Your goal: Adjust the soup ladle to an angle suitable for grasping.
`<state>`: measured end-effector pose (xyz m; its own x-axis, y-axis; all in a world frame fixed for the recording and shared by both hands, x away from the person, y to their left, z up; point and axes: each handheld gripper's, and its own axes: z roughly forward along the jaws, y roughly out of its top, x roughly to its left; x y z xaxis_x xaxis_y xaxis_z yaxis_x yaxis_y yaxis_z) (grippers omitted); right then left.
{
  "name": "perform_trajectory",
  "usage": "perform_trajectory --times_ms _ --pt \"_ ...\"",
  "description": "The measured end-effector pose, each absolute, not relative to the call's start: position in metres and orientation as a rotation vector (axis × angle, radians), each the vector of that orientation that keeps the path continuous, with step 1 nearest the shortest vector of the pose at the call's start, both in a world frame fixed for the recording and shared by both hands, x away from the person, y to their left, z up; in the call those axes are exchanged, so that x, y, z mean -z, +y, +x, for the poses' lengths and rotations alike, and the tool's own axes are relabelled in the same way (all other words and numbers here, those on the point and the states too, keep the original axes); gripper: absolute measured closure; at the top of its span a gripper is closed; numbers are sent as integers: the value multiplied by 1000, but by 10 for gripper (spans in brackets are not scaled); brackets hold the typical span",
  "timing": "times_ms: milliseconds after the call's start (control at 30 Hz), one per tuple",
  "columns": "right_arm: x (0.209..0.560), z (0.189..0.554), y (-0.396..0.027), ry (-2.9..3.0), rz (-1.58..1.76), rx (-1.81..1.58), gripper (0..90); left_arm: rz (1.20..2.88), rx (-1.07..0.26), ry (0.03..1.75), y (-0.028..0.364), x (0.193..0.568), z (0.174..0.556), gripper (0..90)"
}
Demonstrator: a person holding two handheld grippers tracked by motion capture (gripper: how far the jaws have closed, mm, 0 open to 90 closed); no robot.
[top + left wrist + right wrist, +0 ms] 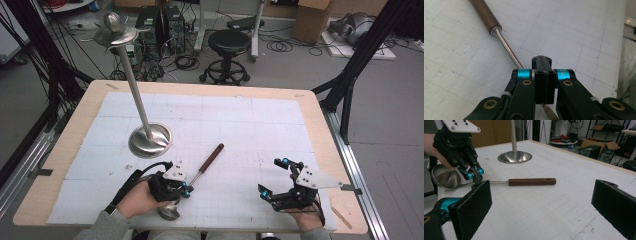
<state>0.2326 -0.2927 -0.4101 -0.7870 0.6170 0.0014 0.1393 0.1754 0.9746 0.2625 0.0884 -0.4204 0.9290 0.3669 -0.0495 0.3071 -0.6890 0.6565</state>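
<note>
A ladle with a brown wooden handle [212,156] and a steel bowl [169,211] lies slantwise on the white gridded mat [240,125]. My left gripper [186,191] is shut on its thin metal shaft just above the bowl. In the left gripper view the closed jaws of the left gripper [541,65] sit over the shaft [506,47]. The right gripper view shows the left gripper [475,178] pinching the shaft, the bowl [445,178] tipped up and the handle [532,181] resting on the mat. My right gripper [272,176] stands wide open to the right, its pads [474,207] holding nothing.
A steel stand with a round base [150,140] and a tall leaning pole [134,82] rises at the mat's left. A wooden table border [320,125] frames the mat. A black stool [228,42] and cables stand on the floor behind.
</note>
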Motion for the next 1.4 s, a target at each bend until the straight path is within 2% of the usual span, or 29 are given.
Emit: perform_trajectory --times_ms 367,667,900,1400 --pt "410 233 -293 2063 707 -1647 18 2440 -90 466 83 426 261 897" --pt "409 232 -293 2062 716 -1652 18 2521 -150 434 88 422 259 898" --pt "409 231 -294 2059 721 -1652 18 2523 -158 408 104 422 261 898" --pt "409 231 -295 2055 719 -1654 18 2510 -83 421 146 423 269 898"
